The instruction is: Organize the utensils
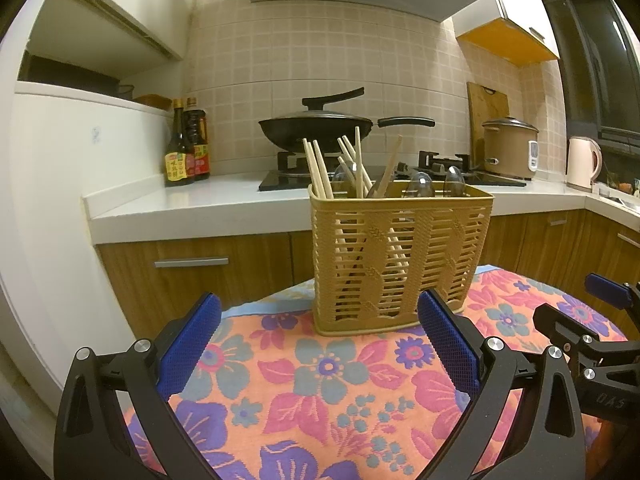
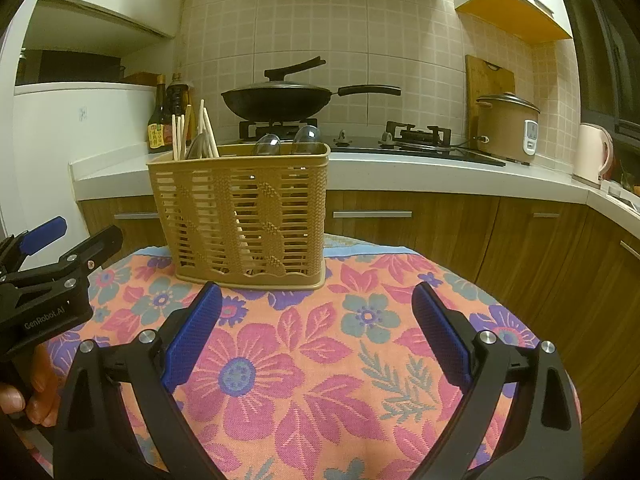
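Observation:
A tan slatted plastic utensil basket (image 1: pixel 396 256) stands upright on a floral cloth; it also shows in the right wrist view (image 2: pixel 244 216). Several wooden chopsticks (image 1: pixel 320 168) (image 2: pixel 180 132) stand in its left part and clear plastic spoons (image 1: pixel 420 184) (image 2: pixel 288 138) in its right part. My left gripper (image 1: pixel 320 344) is open and empty, just in front of the basket. My right gripper (image 2: pixel 316 332) is open and empty, in front of the basket and to its right. Each gripper shows at the edge of the other's view.
The floral cloth (image 2: pixel 304 364) covers a small table. Behind it runs a white kitchen counter (image 2: pixel 400 172) with wooden cabinets, a gas hob with a black wok (image 2: pixel 276 100), sauce bottles (image 1: pixel 186 144), a rice cooker (image 2: pixel 506 128) and a kettle (image 2: pixel 592 152).

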Available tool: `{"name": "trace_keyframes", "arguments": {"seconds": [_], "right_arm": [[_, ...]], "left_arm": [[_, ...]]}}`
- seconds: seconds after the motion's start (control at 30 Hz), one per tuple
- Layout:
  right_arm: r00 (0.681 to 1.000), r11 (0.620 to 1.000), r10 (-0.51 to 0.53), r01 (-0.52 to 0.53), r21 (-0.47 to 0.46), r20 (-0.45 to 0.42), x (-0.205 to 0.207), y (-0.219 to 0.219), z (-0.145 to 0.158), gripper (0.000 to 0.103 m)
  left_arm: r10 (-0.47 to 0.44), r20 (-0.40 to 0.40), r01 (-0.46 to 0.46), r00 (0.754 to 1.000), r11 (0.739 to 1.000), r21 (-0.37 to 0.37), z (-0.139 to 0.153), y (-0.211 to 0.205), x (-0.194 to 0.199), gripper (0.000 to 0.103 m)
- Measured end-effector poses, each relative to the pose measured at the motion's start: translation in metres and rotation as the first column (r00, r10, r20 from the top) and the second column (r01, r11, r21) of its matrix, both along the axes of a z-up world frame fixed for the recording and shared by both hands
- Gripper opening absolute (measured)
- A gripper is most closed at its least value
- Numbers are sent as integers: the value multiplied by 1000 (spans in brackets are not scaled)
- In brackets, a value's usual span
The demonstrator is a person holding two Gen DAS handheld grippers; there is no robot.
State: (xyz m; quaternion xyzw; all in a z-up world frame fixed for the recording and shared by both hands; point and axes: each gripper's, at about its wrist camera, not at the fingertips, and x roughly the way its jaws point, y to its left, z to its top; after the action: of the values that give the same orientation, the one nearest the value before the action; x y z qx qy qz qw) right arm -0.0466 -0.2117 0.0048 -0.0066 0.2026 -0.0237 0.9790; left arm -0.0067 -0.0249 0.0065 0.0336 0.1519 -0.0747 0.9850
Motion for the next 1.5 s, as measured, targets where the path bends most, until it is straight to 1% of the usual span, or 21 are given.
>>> {"name": "trace_keyframes", "arguments": {"seconds": [1.23, 1.33, 1.5], "right_arm": [[1000, 1000, 14, -14, 10, 3, -1, 1, 1, 91], [1000, 1000, 16, -16, 17, -1, -1, 0, 1, 94], [1000, 1000, 12, -12, 17, 1, -1, -1, 1, 95]], "left_arm": [[8, 6, -8, 1000, 1000, 5, 0, 0, -1, 95], [15, 6, -15, 1000, 1000, 10, 0, -1, -2, 95], [17, 7, -17, 1000, 1000, 12, 0, -2, -2, 95]]}}
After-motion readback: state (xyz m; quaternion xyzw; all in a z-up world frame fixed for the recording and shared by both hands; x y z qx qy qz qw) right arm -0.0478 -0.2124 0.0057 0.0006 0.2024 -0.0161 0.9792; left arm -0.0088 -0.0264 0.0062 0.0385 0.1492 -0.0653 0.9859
